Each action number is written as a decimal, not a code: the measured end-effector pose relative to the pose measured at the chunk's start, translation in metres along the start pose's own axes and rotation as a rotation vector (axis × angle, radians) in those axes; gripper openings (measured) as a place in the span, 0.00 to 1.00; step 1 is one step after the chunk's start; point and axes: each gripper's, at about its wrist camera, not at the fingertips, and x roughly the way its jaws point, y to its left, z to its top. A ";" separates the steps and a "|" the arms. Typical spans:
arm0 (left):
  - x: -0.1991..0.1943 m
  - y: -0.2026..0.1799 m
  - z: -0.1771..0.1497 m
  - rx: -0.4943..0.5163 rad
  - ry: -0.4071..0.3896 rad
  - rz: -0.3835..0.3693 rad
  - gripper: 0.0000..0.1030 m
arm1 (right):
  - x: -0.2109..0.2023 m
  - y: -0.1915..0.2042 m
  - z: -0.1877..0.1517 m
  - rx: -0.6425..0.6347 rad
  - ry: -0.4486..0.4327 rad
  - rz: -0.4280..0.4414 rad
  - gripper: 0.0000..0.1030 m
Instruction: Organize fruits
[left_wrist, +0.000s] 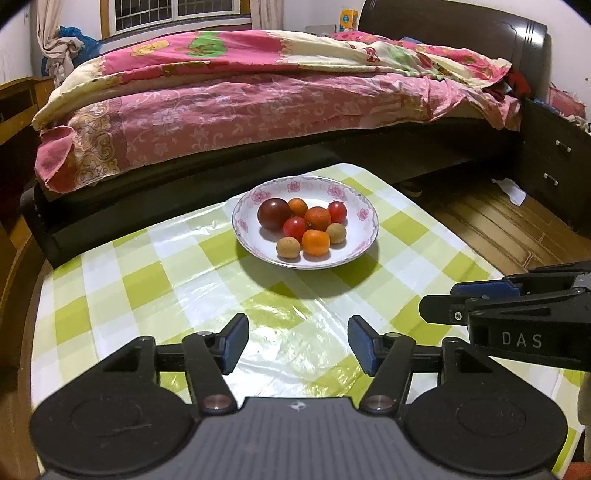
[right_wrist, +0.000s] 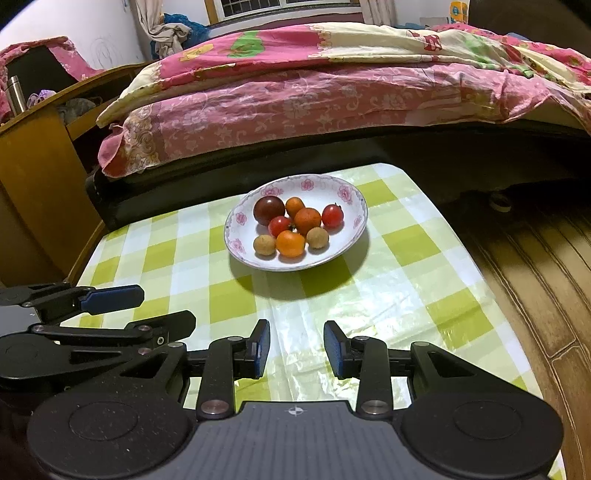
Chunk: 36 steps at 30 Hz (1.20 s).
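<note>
A white plate with pink flowers (left_wrist: 354, 199) (right_wrist: 347, 195) stands on the green-checked table and holds several small fruits: a dark red tomato (left_wrist: 272, 213) (right_wrist: 269, 209), small red tomatoes (left_wrist: 294, 226), oranges (left_wrist: 316, 242) (right_wrist: 291, 243) and brown longans (left_wrist: 288, 247) (right_wrist: 264, 244). My left gripper (left_wrist: 298, 345) is open and empty, low over the near table, well short of the plate. My right gripper (right_wrist: 296, 348) is open and empty beside it; it also shows at the right of the left wrist view (left_wrist: 439, 302).
The green-checked tablecloth (left_wrist: 184, 280) (right_wrist: 406, 280) covers a small table. A bed with a pink quilt (left_wrist: 240, 99) stands just behind it. A dark nightstand (left_wrist: 554, 166) is at the right, wooden furniture (right_wrist: 33, 177) at the left, wood floor (right_wrist: 524, 266) to the right.
</note>
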 end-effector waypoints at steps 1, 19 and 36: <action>-0.001 0.000 -0.001 0.001 0.000 0.001 0.66 | -0.001 0.000 -0.001 0.001 0.001 -0.001 0.30; -0.006 0.004 -0.018 -0.022 0.010 0.049 0.83 | -0.008 0.003 -0.019 0.010 0.026 -0.002 0.30; -0.009 0.003 -0.031 -0.032 0.037 0.091 0.95 | -0.013 0.011 -0.031 -0.001 0.048 0.004 0.30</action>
